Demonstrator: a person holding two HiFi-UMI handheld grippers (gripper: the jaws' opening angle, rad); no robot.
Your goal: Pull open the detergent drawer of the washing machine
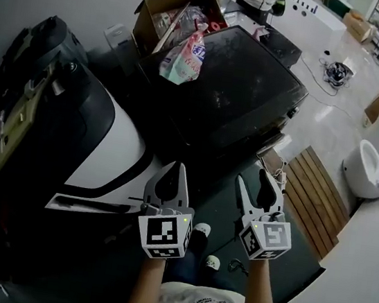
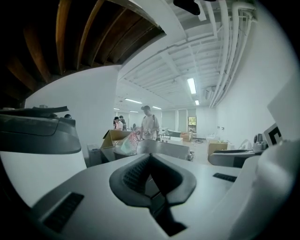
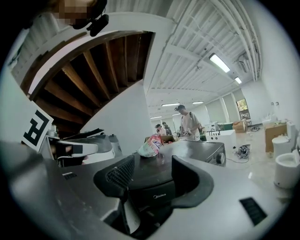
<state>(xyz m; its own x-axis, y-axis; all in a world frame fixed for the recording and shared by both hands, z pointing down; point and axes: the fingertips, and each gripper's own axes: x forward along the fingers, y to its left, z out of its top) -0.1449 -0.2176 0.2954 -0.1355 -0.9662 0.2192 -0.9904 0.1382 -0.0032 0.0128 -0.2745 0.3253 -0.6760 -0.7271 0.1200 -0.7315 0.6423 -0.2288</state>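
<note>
The dark washing machine [image 1: 234, 83] stands ahead of me, its front facing lower right with a knob [image 1: 293, 113]. I cannot pick out its detergent drawer. A detergent bag [image 1: 185, 59] lies on its lid. My left gripper [image 1: 172, 176] hangs shut and empty before the washer's near corner; in the left gripper view the left gripper [image 2: 150, 161] has its pads meeting. My right gripper [image 1: 260, 187] is open and holds nothing. In the right gripper view the right gripper [image 3: 154, 171] frames the washer's labelled panel [image 3: 161, 194] without touching it.
A white-and-black machine [image 1: 107, 143] stands close on the left. An open cardboard box [image 1: 173, 15] sits behind the washer. A wooden slat pallet [image 1: 316, 193] and a white toilet [image 1: 369, 165] are on the right. A standing person [image 3: 189, 123] is farther back.
</note>
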